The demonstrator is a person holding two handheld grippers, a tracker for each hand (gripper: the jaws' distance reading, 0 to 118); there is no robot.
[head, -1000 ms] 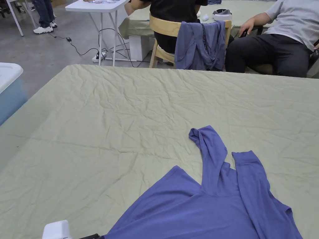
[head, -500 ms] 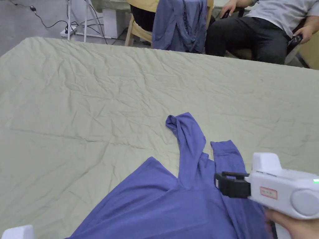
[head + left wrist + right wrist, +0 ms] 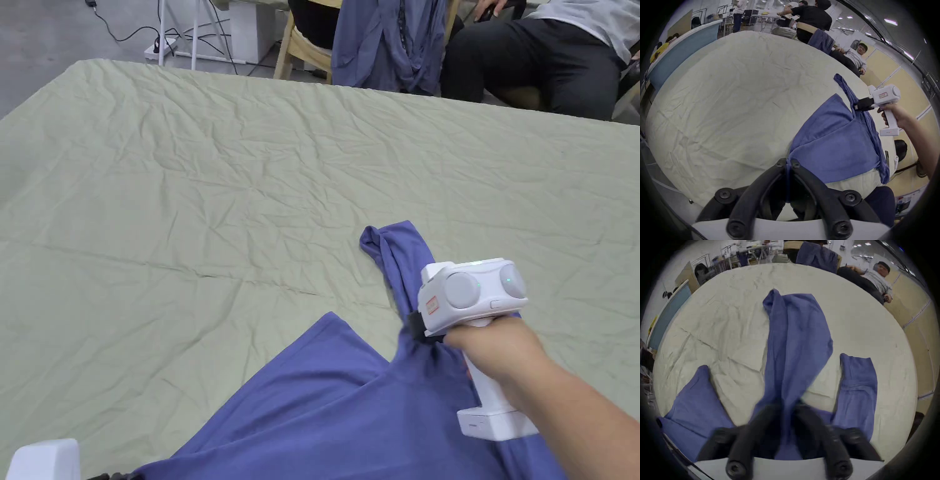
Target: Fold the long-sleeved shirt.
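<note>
Your right claw [image 3: 417, 330] sits lower centre-right of the head view, its jaws pinched onto one sleeve [image 3: 795, 340] of the blue shirt [image 3: 350, 412]; in the right gripper view that sleeve runs up the middle of the frame from between the jaws. Your left claw [image 3: 788, 164] has both jaws closed on a bunched corner of the shirt at the lower centre of its own view. The shirt lies spread across the lower right of the green-covered surface [image 3: 187, 206], its second sleeve [image 3: 857, 386] flat, just right of the gripped one
</note>
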